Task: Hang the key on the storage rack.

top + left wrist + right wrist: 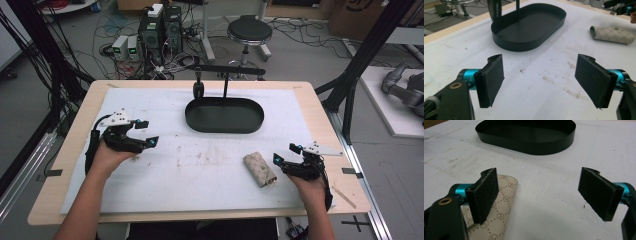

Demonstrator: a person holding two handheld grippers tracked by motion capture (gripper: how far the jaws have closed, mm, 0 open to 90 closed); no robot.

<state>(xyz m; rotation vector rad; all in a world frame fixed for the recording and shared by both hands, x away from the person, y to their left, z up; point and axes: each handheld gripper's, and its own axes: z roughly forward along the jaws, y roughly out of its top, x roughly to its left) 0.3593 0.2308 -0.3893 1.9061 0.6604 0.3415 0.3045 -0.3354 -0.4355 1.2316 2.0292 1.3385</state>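
Observation:
A black oval tray (225,116) lies at the back middle of the white mat, with nothing in it. A beige patterned roll (260,169) lies on its side toward the front right. My left gripper (150,132) hovers over the mat's left part, open, with bare mat between its pads. In the left gripper view the left gripper (540,82) faces the tray (529,27) and the roll (612,35). My right gripper (285,153) stands open just right of the roll. In the right gripper view the right gripper (539,195) has the roll (501,207) under and behind its left pad.
A black stand (225,82) with a crossbar and a clamp rises behind the tray. The white mat (200,160) covers most of the wooden table (75,145). Beyond the far edge are a stool (249,31), computer boxes (160,30) and floor cables.

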